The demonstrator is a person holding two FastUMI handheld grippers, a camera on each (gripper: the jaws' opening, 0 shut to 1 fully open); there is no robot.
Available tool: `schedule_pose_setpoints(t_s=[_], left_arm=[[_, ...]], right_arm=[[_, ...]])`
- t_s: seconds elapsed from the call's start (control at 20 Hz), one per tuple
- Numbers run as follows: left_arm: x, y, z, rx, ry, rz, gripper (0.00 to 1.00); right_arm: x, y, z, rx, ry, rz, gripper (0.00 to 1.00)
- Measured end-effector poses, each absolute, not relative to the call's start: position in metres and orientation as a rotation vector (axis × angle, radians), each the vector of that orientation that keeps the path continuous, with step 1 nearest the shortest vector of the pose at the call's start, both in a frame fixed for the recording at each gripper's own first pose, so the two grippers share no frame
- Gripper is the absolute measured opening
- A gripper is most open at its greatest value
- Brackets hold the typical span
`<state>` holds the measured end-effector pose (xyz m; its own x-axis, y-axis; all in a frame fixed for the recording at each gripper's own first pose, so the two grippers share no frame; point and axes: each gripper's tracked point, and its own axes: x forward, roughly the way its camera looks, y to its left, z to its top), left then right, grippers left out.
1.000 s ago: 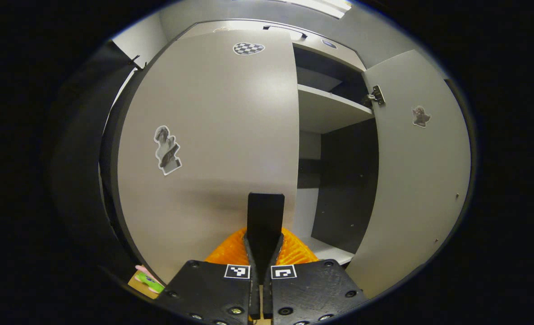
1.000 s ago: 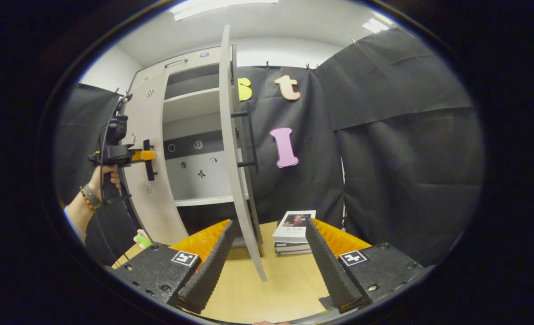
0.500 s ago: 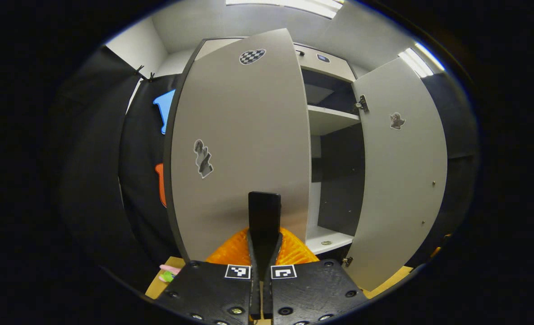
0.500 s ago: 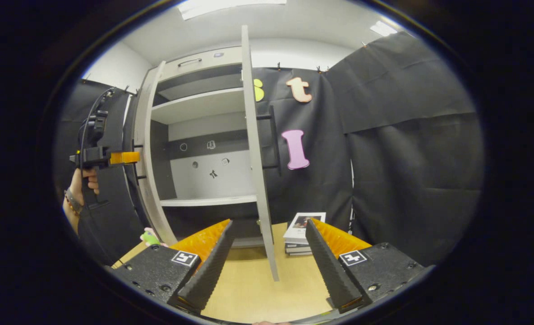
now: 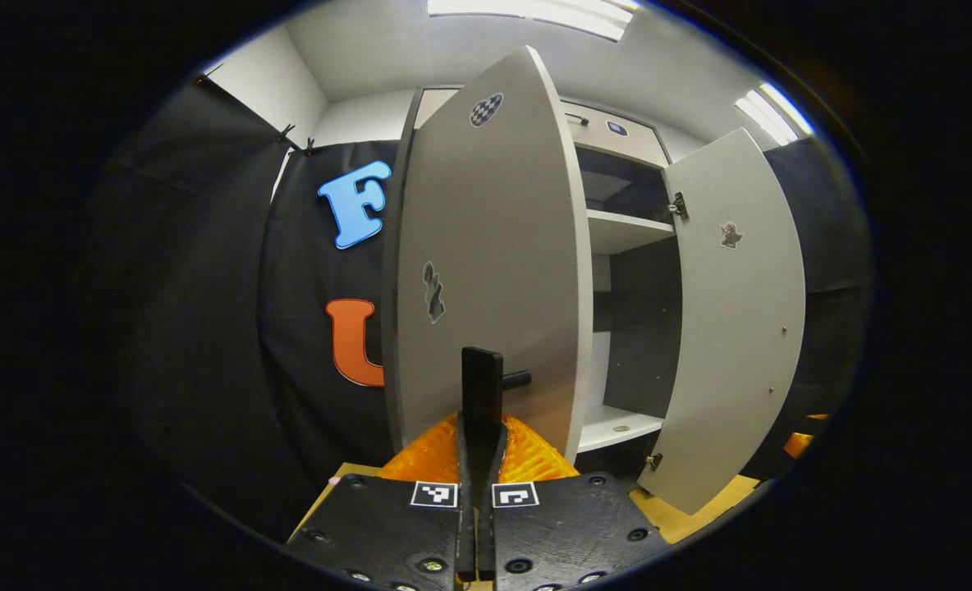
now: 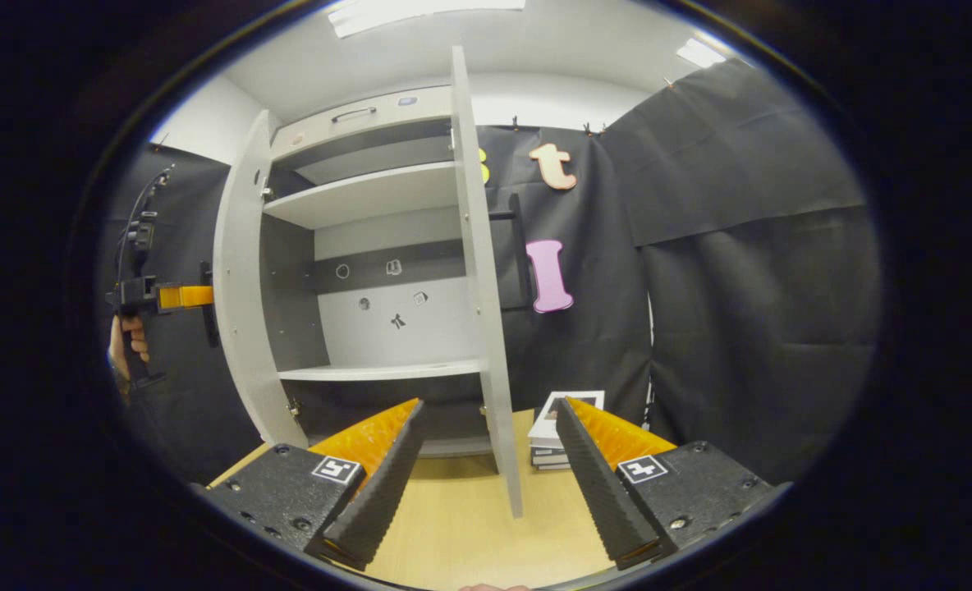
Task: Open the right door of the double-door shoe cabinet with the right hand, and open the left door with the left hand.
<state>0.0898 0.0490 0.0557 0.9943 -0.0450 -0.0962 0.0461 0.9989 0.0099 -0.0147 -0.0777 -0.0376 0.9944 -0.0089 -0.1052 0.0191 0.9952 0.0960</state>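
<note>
**Both cabinet doors swung wide; left handle in the pinch**

The left gripper (image 5: 481, 427) has its jaws pressed together on the dark handle (image 5: 483, 386) of the left door (image 5: 494, 271), which stands well open. The right door (image 6: 478, 271) is also open, edge-on between the spread jaws of the right gripper (image 6: 486, 460) but apart from them. The doors look like stiff, light board on hinges: I would hold the bar handle, not the smooth panel, and pull along the hinge's arc. Books (image 6: 560, 427) lie on the table (image 6: 469, 533) beyond the right door.

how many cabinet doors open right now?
2. Grey left door is swung wide, its black handle in the left gripper. Grey right door stands open, edge-on before the right gripper.
</note>
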Motion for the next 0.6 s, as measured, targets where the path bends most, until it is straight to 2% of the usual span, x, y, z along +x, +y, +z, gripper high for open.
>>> schedule_pose_setpoints(t_s=[0.5,0.6], left_arm=[[0.071,0.147,0.06,0.054,0.063,0.154,0.0],[0.071,0.156,0.061,0.011,0.054,0.113,0.0]], right_arm=[[0.005,-0.059,-0.043,0.073,0.12,-0.009,0.99],[0.008,-0.055,-0.044,0.069,0.121,-0.005,0.99]])
